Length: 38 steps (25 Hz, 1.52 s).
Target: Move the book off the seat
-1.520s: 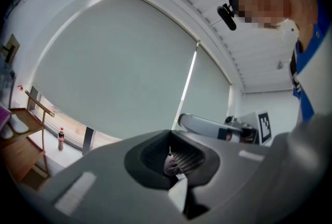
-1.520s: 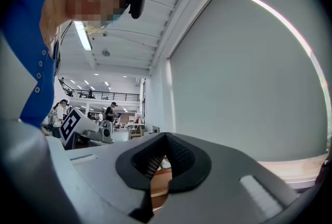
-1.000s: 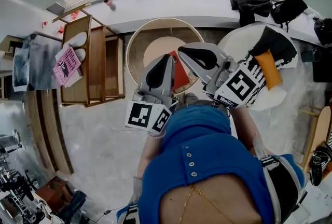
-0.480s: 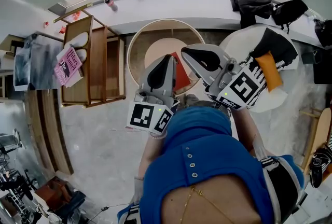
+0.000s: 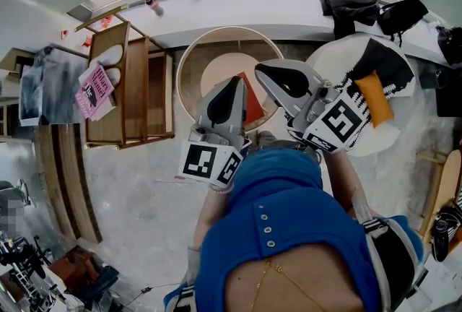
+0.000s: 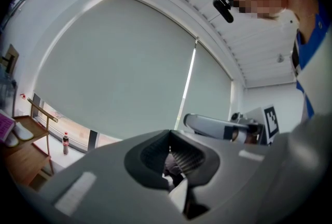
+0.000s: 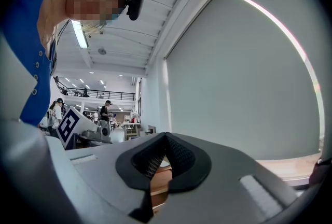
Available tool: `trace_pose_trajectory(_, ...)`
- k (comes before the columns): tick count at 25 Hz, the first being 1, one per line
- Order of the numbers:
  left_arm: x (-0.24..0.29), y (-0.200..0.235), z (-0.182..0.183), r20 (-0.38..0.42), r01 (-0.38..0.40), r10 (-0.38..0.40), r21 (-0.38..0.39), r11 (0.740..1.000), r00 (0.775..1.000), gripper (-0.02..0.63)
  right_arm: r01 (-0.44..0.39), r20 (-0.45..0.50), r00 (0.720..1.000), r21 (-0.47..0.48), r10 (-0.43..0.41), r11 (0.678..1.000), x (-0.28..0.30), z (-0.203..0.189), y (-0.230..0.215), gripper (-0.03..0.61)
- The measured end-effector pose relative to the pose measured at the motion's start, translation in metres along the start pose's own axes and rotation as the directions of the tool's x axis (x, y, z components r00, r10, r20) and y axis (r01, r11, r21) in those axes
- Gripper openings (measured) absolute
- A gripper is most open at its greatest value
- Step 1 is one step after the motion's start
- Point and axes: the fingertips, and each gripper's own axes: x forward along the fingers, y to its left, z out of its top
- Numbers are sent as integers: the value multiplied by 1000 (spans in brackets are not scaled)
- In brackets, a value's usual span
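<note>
Head view: left gripper and right gripper are both held out level in front of the person's blue top, side by side over the near edge of the round wooden seat. Red book lies on the seat's pale inner pad, towards its near-right side. It shows in the gap between the two grippers (partly covered by both). I can't tell from this angle whether either one touches it. Wooden rack stands to the left of the seat, with a pink book on its far-left side. Bottle stands on the ledge by the window. To the right, a patterned cloth lies on a white round top.

Left gripper view: left gripper has its jaws pressed together with nothing between them. It points at the window blind. The right gripper sticks out just beyond it to the right, its marker cube visible. Bottle and rack are low at the left.

Right gripper view: right gripper also has its jaws closed together and holds nothing; a sliver of brown wood shows through the notch below the tips. The left gripper's marker cube is at the left, and the blind fills the right.
</note>
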Motion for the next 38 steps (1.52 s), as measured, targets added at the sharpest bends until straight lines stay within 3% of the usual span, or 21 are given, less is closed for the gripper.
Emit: trace_pose_trajectory(38,-8,-3,-8,-17,-13,13,1,1000,1000,2,-40,-8,999,1,40,999,-2,-5,17,0)
